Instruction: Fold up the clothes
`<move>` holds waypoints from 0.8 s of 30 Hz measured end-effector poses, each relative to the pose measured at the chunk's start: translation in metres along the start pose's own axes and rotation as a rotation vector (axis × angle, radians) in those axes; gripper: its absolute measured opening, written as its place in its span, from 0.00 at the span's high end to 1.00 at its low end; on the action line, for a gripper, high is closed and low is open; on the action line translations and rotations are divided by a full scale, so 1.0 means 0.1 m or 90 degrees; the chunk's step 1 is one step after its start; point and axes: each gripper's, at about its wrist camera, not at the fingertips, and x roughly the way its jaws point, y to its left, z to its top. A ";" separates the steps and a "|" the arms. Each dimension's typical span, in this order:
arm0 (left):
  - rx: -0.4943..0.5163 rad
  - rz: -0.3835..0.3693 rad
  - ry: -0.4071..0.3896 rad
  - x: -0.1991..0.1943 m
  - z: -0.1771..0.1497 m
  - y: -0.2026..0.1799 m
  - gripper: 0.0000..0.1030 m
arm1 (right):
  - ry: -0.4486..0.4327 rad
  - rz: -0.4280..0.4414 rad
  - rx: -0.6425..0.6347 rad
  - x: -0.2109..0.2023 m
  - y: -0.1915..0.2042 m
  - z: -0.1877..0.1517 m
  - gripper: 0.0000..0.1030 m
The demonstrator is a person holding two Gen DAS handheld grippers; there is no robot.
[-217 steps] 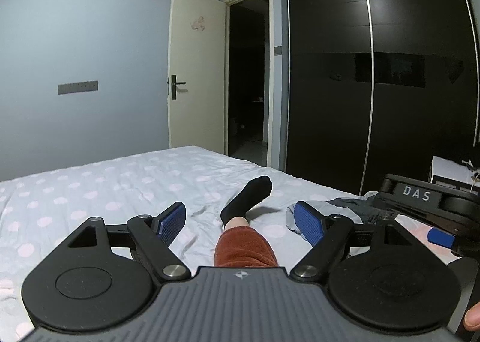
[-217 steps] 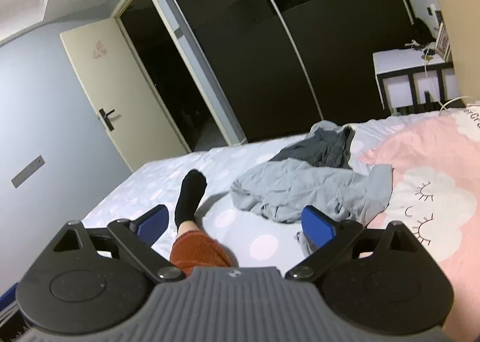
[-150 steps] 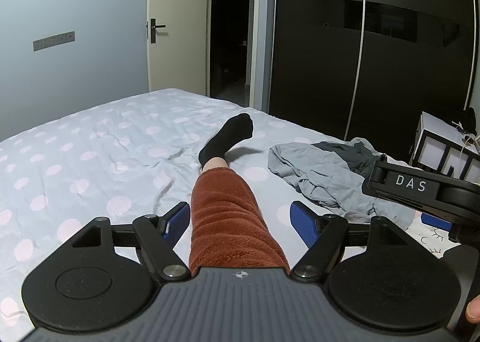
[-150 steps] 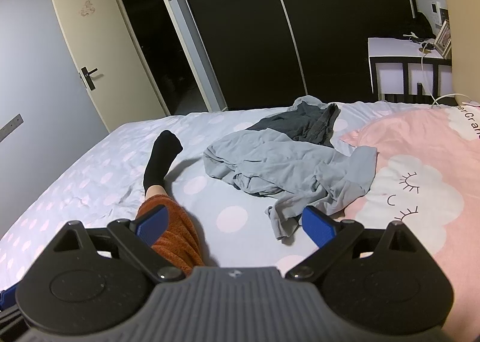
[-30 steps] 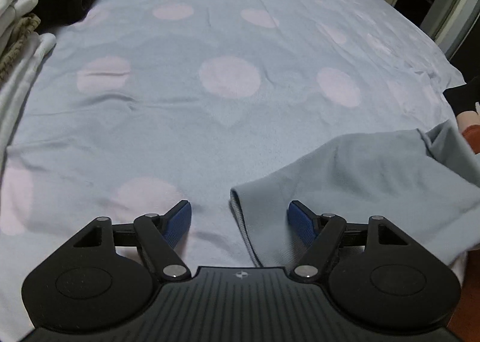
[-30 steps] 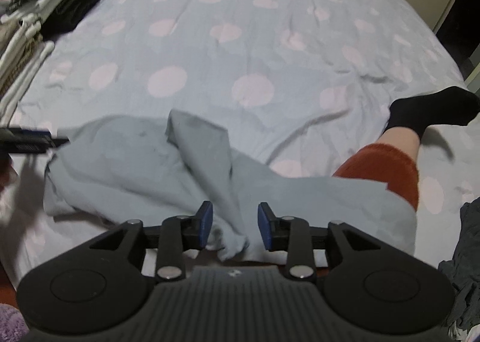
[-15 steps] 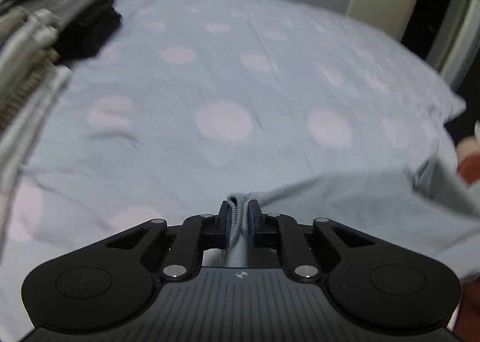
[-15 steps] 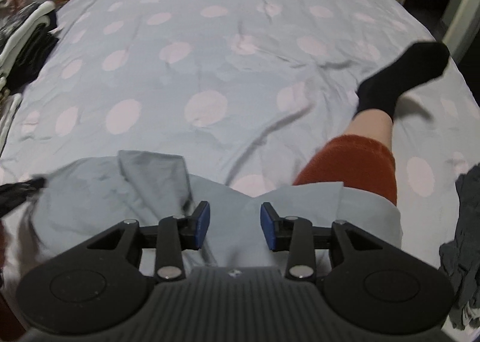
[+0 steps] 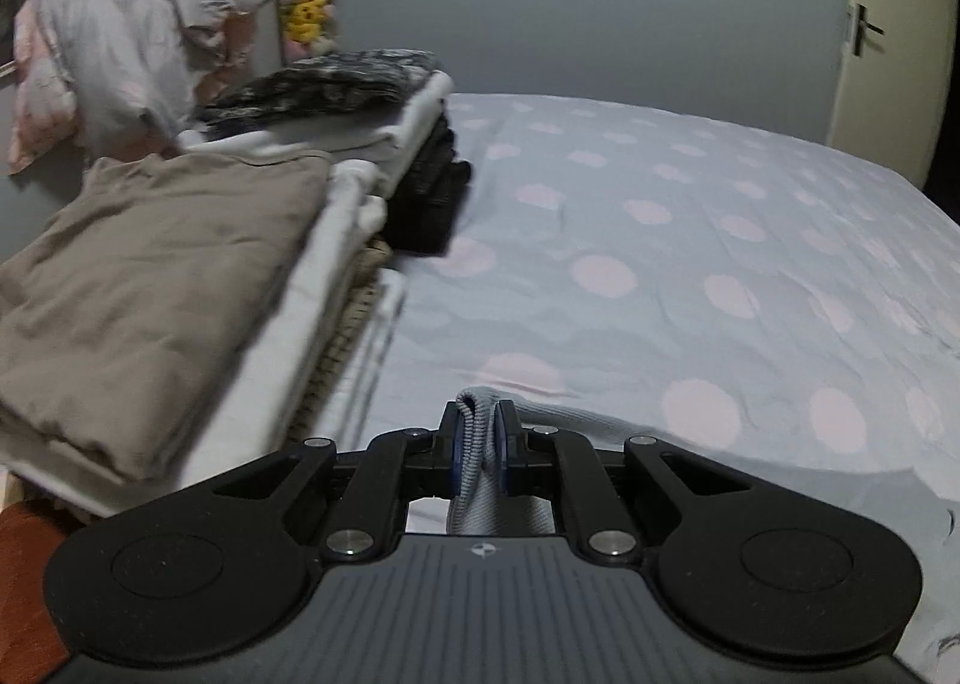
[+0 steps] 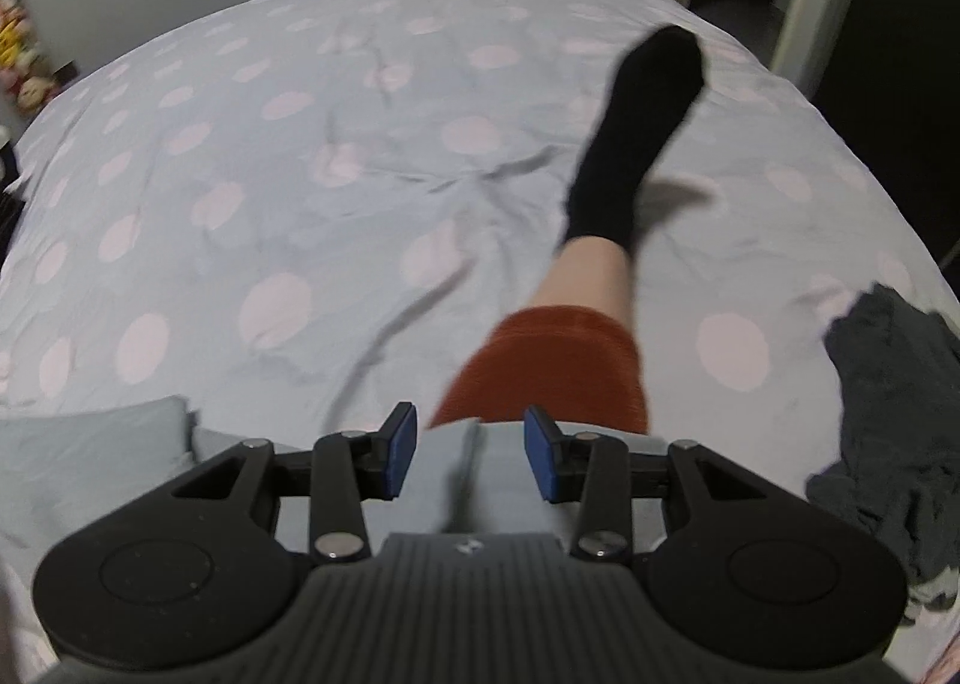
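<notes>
While the polka-dot bed (image 9: 690,240) carries everything, I see the folded stack (image 9: 198,264) at its left edge; grey garment (image 10: 480,480) lies low across the bed near the person's leg (image 10: 558,366); left hand-held gripper (image 9: 478,447) clenched on its ribbed hem; right hand-held gripper (image 10: 469,453) released, jaws apart, cloth between untouched; risk: one-corner lift bunches the fabric, or the hem slips out.

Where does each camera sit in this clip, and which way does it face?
Left wrist: behind the left gripper, looking across the bed past folded stacks toward a wall; fingers pinch the grey garment.
Right wrist: behind the right gripper, angled down at the bed; a leg in a black sock shows, fingers apart.
Shared: the bed and the garment.
</notes>
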 end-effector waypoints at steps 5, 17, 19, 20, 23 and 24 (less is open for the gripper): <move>-0.025 0.050 -0.023 -0.05 0.04 0.15 0.88 | 0.031 0.029 0.041 0.07 -0.15 -0.07 0.58; -0.032 0.039 -0.023 -0.14 0.10 0.18 0.88 | 0.046 0.038 0.018 0.46 0.07 -0.09 0.97; -0.027 0.043 -0.028 -0.17 0.13 0.19 0.88 | 0.023 0.041 0.004 0.35 0.09 -0.06 0.98; -0.023 0.046 -0.032 -0.18 0.15 0.20 0.88 | 0.011 0.043 -0.002 0.27 0.09 -0.02 0.98; -0.012 0.056 -0.044 -0.23 0.22 0.22 0.88 | -0.046 0.016 -0.023 0.03 0.09 0.14 0.98; -0.007 0.059 -0.047 -0.26 0.26 0.23 0.88 | -0.068 0.004 -0.030 -0.05 0.08 0.21 0.98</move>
